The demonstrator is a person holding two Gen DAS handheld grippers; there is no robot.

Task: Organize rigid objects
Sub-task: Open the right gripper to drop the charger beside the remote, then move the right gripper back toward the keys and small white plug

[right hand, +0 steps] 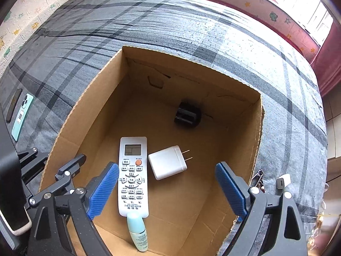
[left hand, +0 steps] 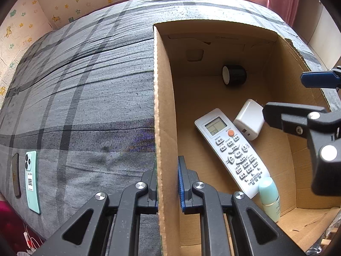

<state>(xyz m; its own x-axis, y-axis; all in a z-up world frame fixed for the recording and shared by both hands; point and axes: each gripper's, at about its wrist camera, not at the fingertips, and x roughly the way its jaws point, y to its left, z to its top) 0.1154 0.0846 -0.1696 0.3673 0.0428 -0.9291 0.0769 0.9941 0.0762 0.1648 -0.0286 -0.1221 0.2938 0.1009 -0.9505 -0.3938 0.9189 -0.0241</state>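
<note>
An open cardboard box [left hand: 166, 106] [right hand: 85, 111] stands on a grey plaid bed. Inside lie a white remote [left hand: 232, 151] [right hand: 133, 175], a white plug charger [left hand: 248, 122] [right hand: 167, 162], a small teal bottle [left hand: 269, 198] [right hand: 137, 232] and a black cylindrical object [left hand: 234, 75] [right hand: 187, 115] near the far wall. My left gripper [left hand: 167, 170] is shut on the box's left wall, one pad on each side. My right gripper [right hand: 166, 166] [left hand: 298, 96] hangs open above the box interior, over the charger and remote, with nothing touching its blue pads.
On the bedspread left of the box lie a mint-green phone [left hand: 32, 181] [right hand: 22, 115] and a dark flat phone [left hand: 16, 175] [right hand: 13, 104]. Right of the box sit a small white adapter [right hand: 283, 181] and a bunch of keys [right hand: 259, 181]. Patterned walls border the bed.
</note>
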